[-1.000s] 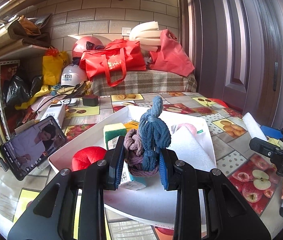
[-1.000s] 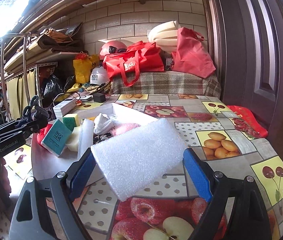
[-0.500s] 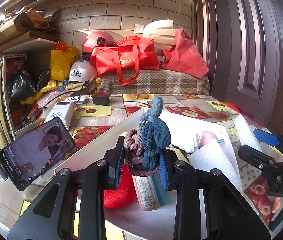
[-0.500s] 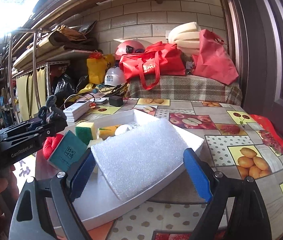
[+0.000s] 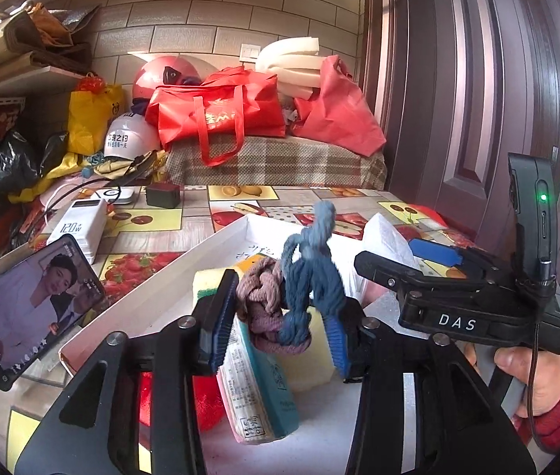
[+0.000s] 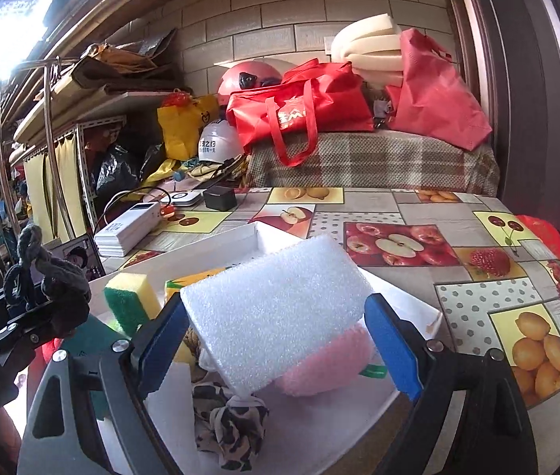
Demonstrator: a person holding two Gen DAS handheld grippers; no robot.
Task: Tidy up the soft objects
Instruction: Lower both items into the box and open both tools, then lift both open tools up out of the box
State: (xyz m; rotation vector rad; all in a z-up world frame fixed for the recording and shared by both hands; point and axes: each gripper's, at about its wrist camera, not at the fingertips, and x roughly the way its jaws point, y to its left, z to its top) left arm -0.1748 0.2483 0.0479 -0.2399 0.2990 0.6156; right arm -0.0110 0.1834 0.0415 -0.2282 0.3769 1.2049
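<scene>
A knotted bundle of blue and mauve rope (image 5: 295, 289) stands between the pads of my left gripper (image 5: 280, 320), leaning right. Those jaws are opening and no longer squeeze it. Below lies the white tray (image 5: 208, 249) with a yellow-green sponge (image 5: 204, 281), a teal tissue packet (image 5: 260, 388) and a red soft toy (image 5: 200, 399). My right gripper (image 6: 276, 301) is shut on a white foam block (image 6: 280, 316) above the tray (image 6: 220, 241), and its jaws start to open. Under the block lie a pink fluffy thing (image 6: 327, 368) and a leopard scrunchie (image 6: 228, 427).
A phone (image 5: 30, 304) on a stand plays beside the tray's left edge. Behind it lie a white power bank (image 5: 82, 225) and a black charger (image 5: 163, 194). Red bags (image 5: 220, 114) and helmets pile up at the back. A door (image 5: 497, 99) closes the right side.
The left jaws have opened and the rope bundle has slackened and tipped right. The right gripper has carried the foam block left, from the tablecloth to over the tray.
</scene>
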